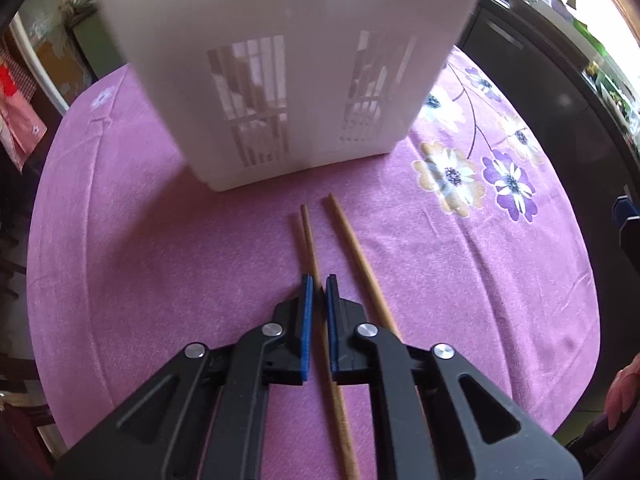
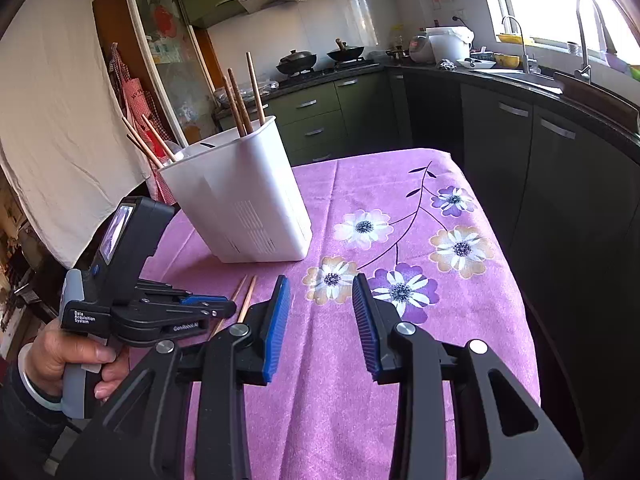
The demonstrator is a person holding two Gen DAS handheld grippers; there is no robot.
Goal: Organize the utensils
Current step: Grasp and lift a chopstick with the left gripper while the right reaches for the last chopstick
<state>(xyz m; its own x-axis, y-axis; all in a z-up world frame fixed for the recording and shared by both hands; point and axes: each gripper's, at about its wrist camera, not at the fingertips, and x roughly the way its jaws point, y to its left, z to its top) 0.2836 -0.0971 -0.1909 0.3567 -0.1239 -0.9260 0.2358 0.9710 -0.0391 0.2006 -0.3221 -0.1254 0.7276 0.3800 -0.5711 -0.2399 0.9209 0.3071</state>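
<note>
Two wooden chopsticks lie on the purple floral tablecloth in front of a white slotted utensil holder [image 1: 288,80]. My left gripper [image 1: 319,284] has its blue pads closed narrowly around the left chopstick [image 1: 310,240], low at the cloth. The second chopstick [image 1: 356,256] lies free just right of it. In the right wrist view my right gripper [image 2: 320,300] is open and empty above the cloth, right of the left gripper [image 2: 224,306]. The holder [image 2: 240,200] holds several upright chopsticks [image 2: 244,96].
The table's right edge [image 2: 512,264] drops toward dark kitchen cabinets [image 2: 560,184]. A sink and faucet [image 2: 584,40] stand on the counter. A white cloth [image 2: 52,120] hangs at left. A hand [image 2: 68,356] holds the left gripper's handle.
</note>
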